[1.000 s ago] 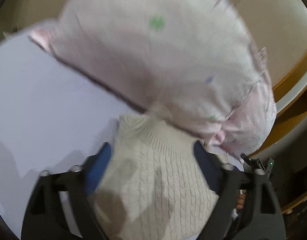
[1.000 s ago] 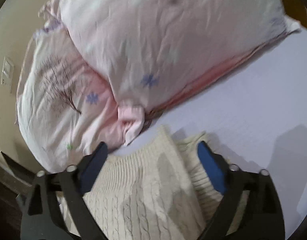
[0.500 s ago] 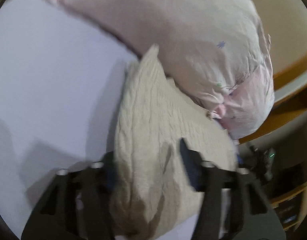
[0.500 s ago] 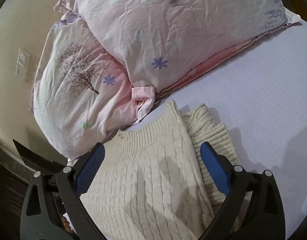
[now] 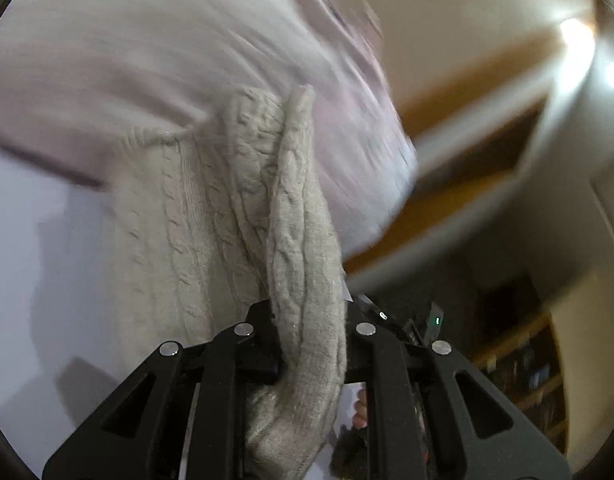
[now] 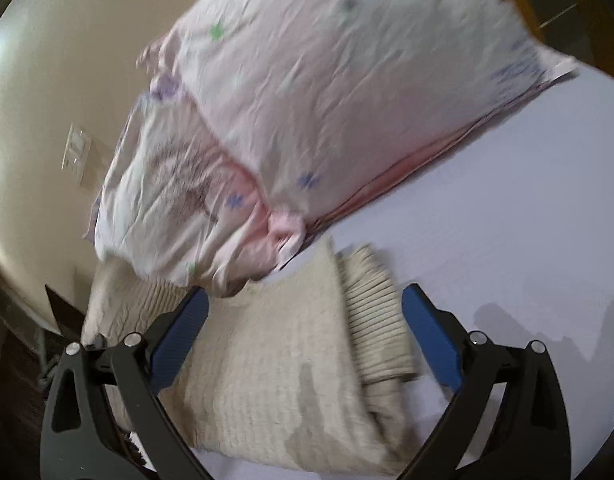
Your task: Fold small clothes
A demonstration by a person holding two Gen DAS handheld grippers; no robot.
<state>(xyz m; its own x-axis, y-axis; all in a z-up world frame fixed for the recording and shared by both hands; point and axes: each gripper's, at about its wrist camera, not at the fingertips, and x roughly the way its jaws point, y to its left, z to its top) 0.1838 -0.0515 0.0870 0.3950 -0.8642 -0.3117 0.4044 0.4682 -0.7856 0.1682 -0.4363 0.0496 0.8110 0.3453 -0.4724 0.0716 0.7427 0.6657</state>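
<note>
Sweater (image 5: 303, 240) pinched in our left jaws; right jaws wide, holding nothing. Pull hard, fold (image 6: 267, 360) slips apart against pillow (image 6: 339, 112).

Both views motion-blurred w/ fisheye warp; lamp glare (image 5: 575, 36) top right.

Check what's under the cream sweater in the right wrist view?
The cream sweater lies on the pale lavender sheet, which shows bare beside it. Its far edge tucks under the pink pillows. Anything beneath the folded knit is hidden.
</note>
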